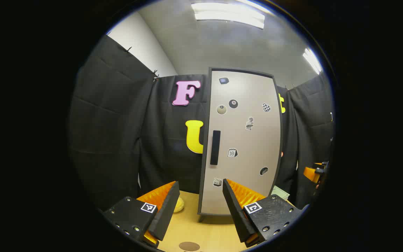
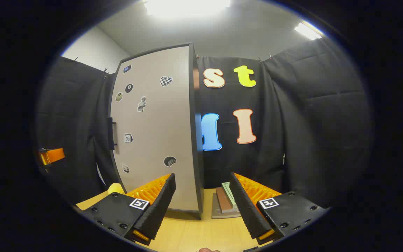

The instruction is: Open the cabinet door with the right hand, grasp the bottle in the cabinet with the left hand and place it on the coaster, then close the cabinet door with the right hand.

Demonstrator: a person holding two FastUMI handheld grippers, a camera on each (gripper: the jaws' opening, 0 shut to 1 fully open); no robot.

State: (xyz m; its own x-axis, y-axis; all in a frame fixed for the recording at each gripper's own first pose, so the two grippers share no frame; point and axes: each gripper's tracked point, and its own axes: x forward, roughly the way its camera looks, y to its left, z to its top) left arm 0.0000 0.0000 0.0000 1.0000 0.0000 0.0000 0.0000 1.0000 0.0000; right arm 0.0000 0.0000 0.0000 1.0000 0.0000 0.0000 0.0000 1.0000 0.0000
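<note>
In the left gripper view, I hold the left gripper (image 1: 196, 204) at the bottom of the frame with its fingers spread wide and nothing between them, facing the closed cabinet door (image 1: 243, 140) that fills the centre. The dark vertical handle (image 1: 215, 147) sits on the door's left side, mid-height. A round brown coaster (image 1: 189, 246) lies on the wooden surface (image 1: 205, 227) at the very bottom, between the fingers, and a pale yellow object (image 1: 179, 204) rests by the cabinet's lower left corner. The bottle is behind the shut door, so I cannot see it. Stickers dot the door; one looks like a calendar page with a number I cannot read with confidence, another like a black billiard ball. In the right gripper view, the right gripper (image 2: 203, 199) is likewise wide open and empty at the bottom, aimed at the cabinet's right edge, with the door (image 2: 152, 129) seen at an angle in the left half and its handle (image 2: 110, 133) on the far left side. A short stack of books (image 2: 226, 201) lies flat beside the cabinet's base, titles illegible. I judge the first step not yet begun: the right gripper must swing across to the handle, close on it and pull.
</note>
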